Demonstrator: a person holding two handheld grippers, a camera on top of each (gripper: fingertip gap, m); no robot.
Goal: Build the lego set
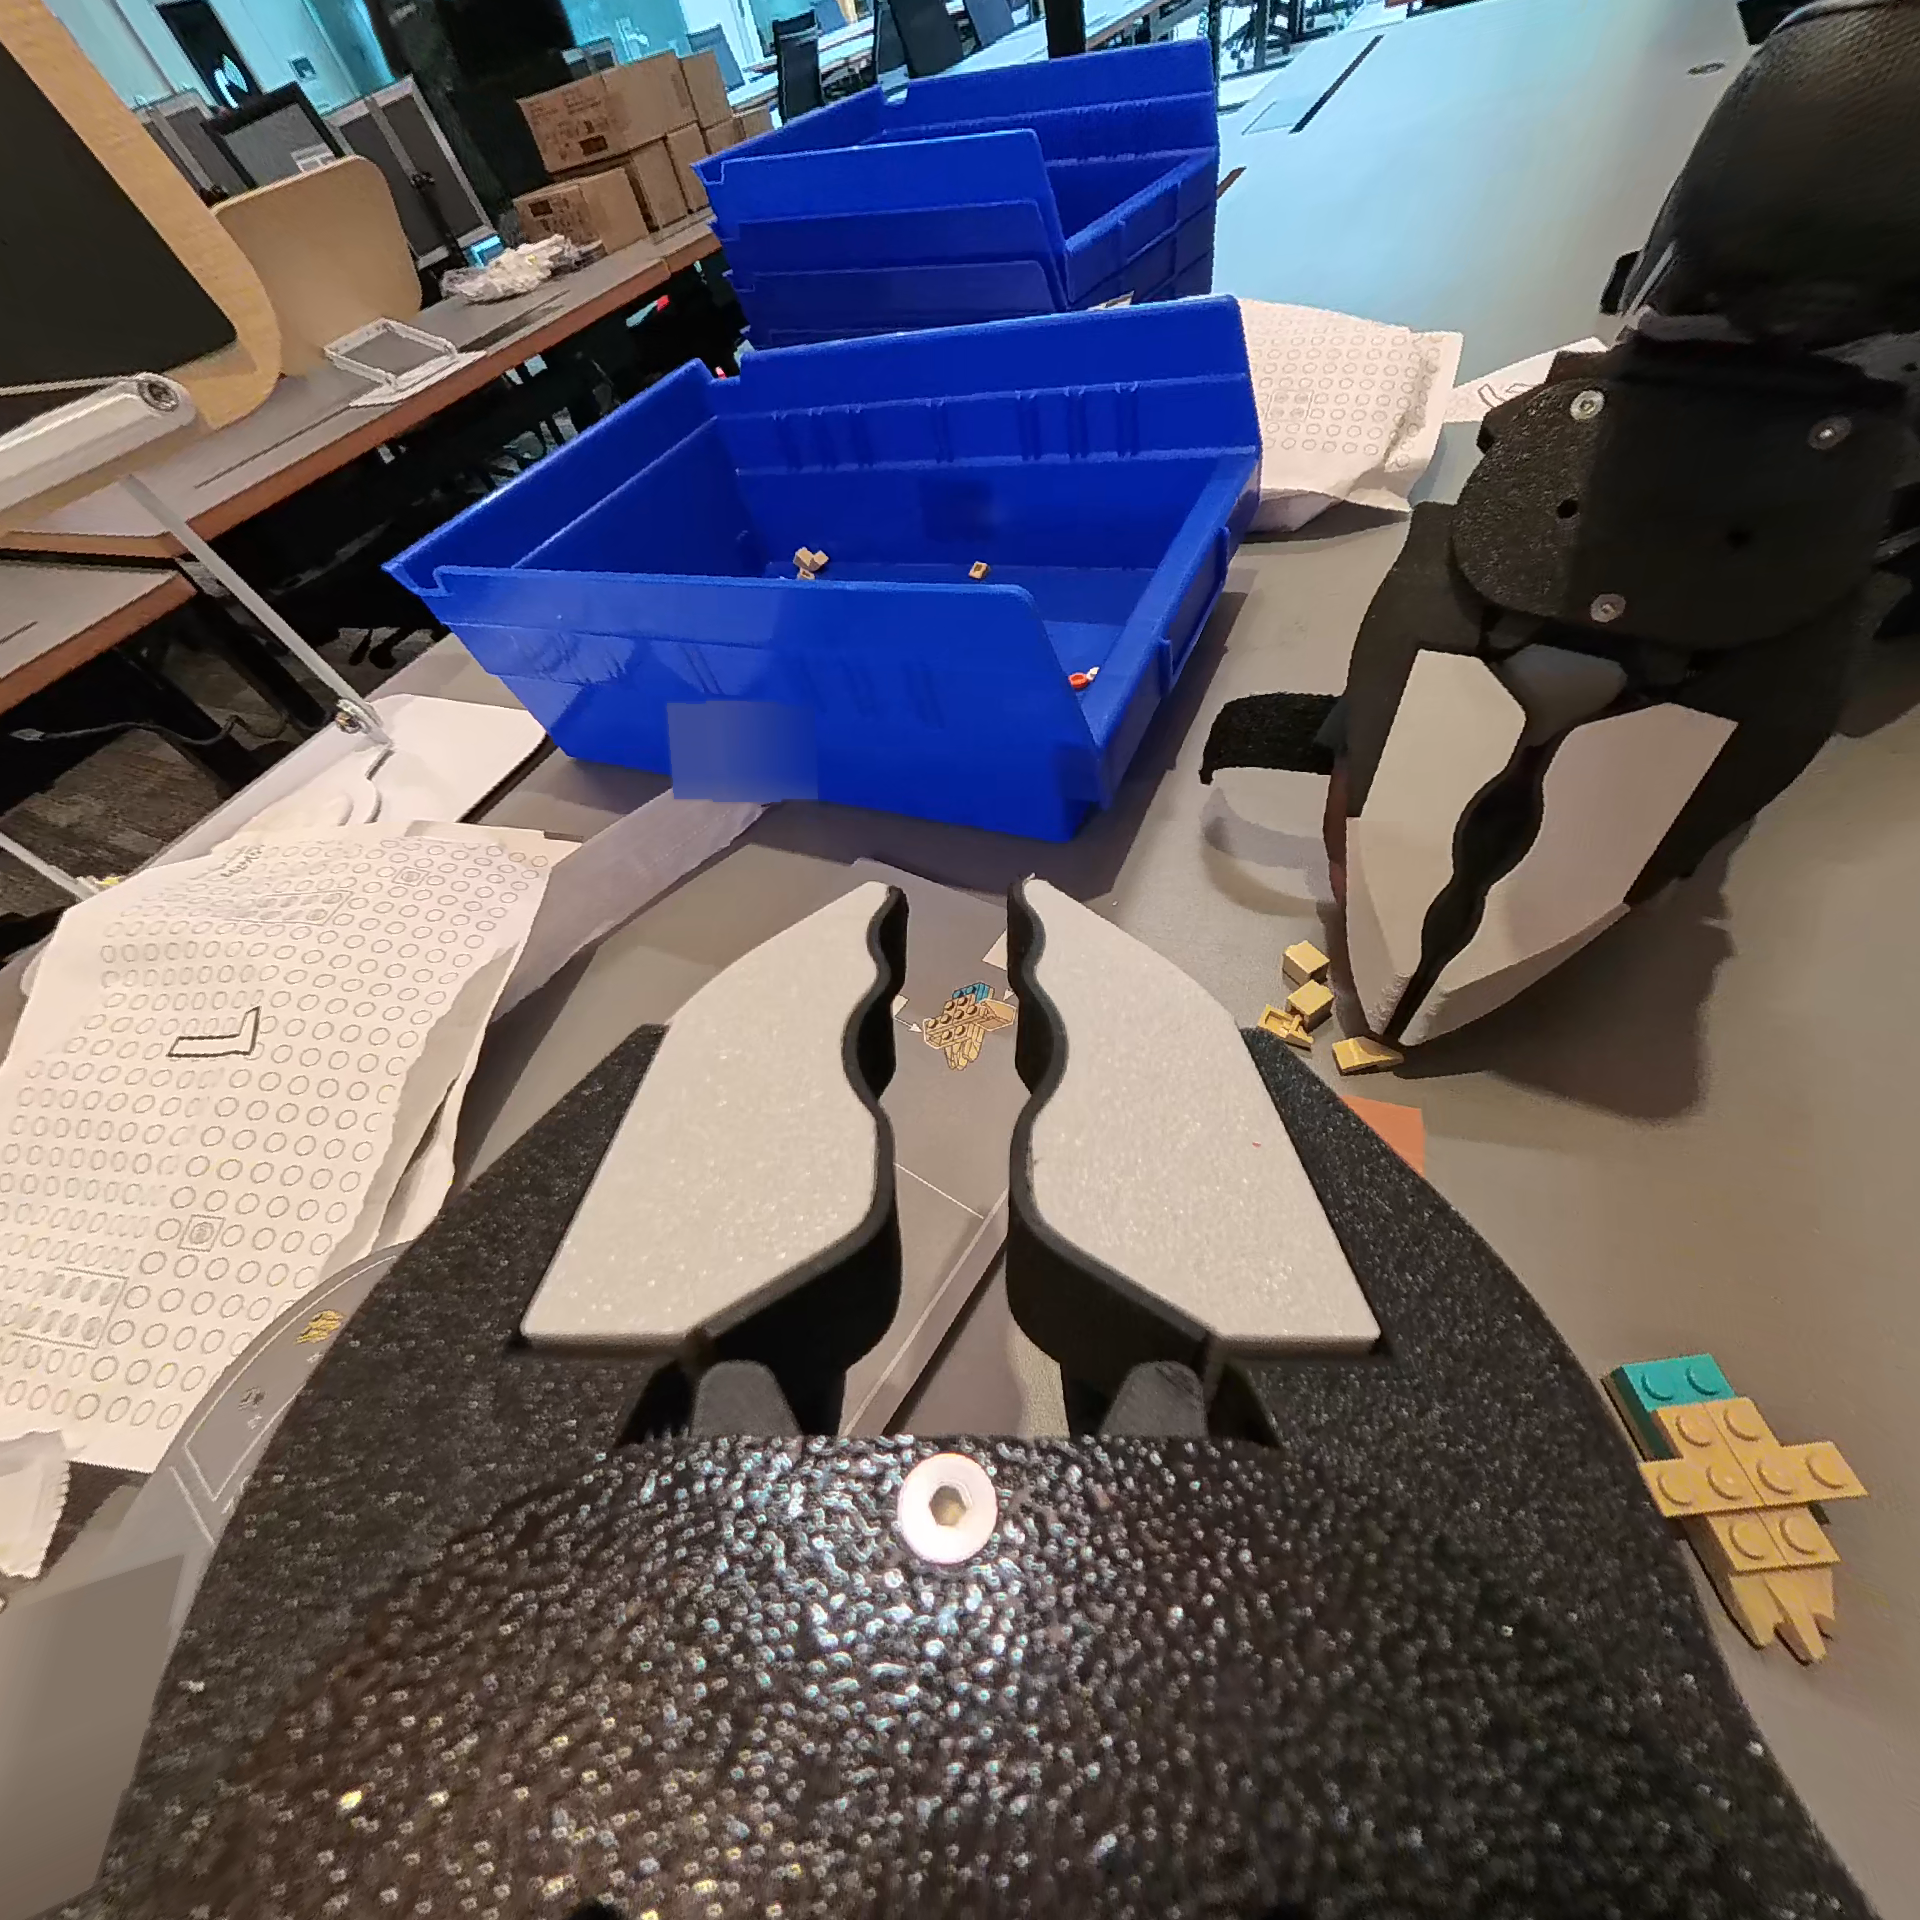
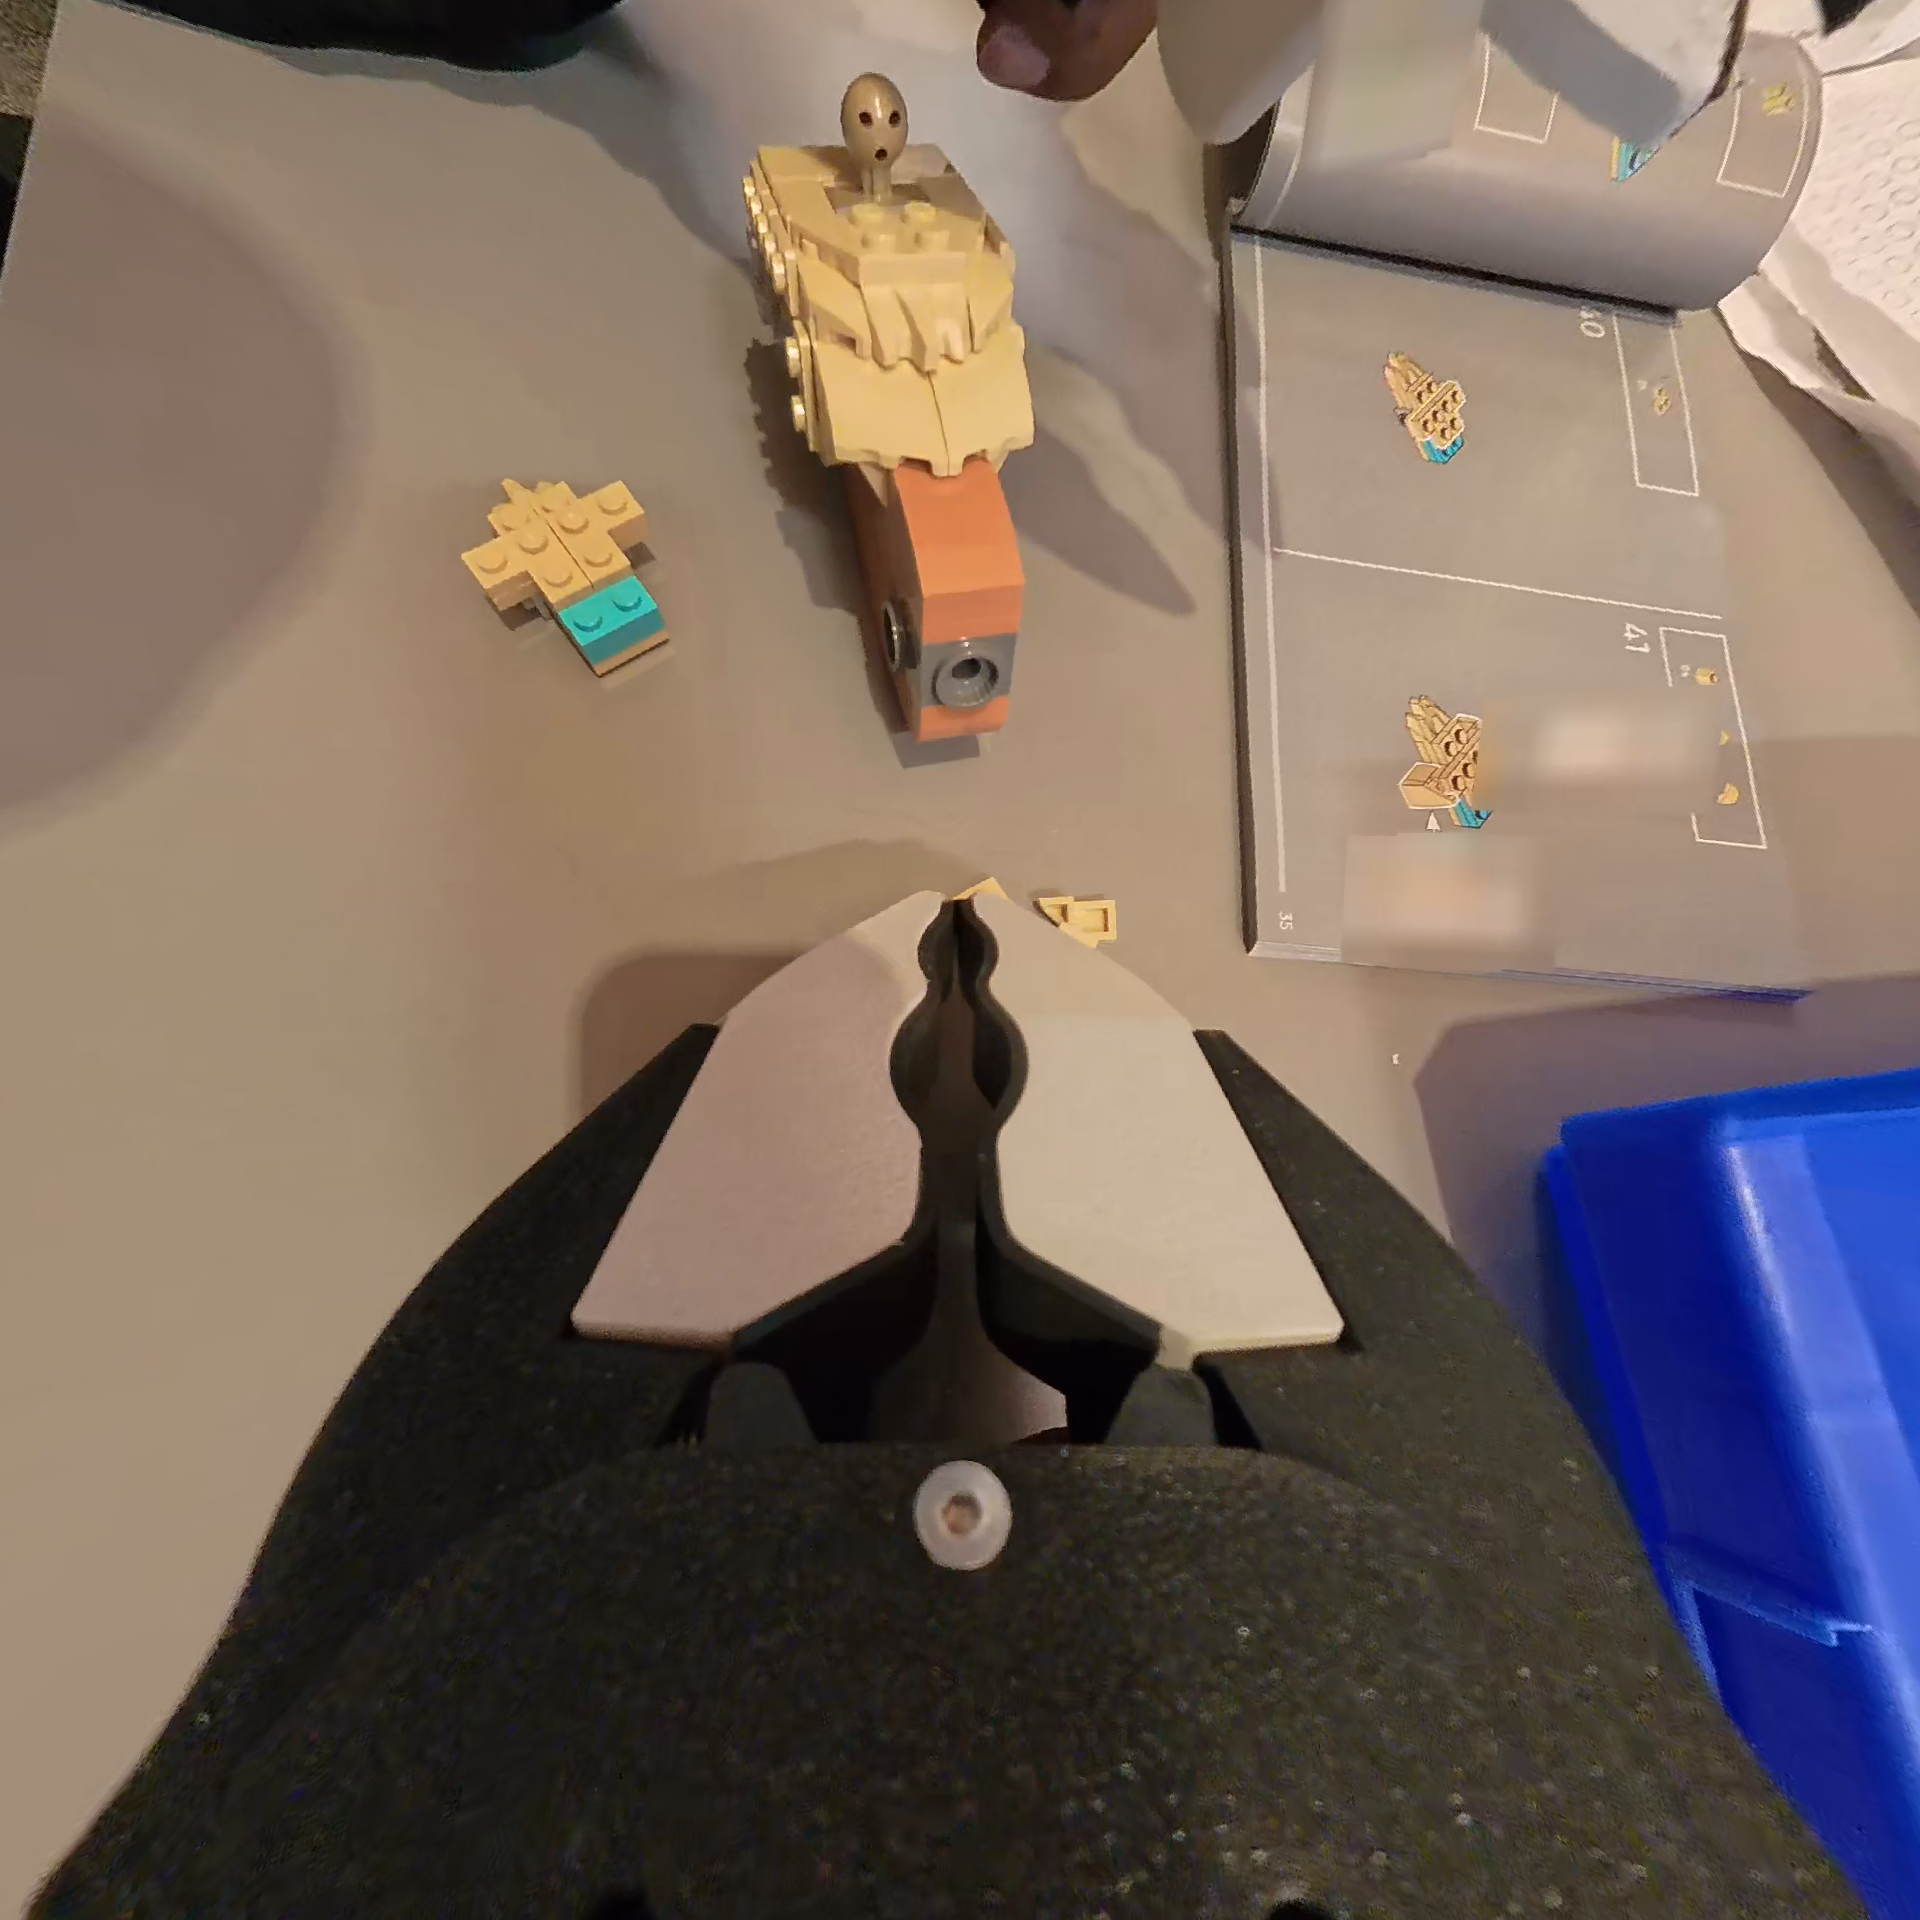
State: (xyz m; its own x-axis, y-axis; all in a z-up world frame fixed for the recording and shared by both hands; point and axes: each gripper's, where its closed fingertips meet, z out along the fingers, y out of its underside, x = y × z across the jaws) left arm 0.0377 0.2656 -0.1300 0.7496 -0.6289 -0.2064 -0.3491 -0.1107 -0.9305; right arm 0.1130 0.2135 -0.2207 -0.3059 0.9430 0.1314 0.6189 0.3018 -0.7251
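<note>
Seemingly, right tongs (image 2: 957, 906) pinch a tan piece (image 1: 1366, 1055) by its edge against the surface (image 2: 312, 935); it may flick loose. Left tongs (image 1: 956, 909) spread, empty.

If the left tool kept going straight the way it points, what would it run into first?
Probably the front wall of the nearest blue bin, which stands directly ahead of the left tool. Before that there is only the open instruction booklet lying flat beneath its parted fingers. How high the tool rides is unclear, so it might graze the page.

printed page numbers on open booklet (image 2: 1455, 582)
</note>
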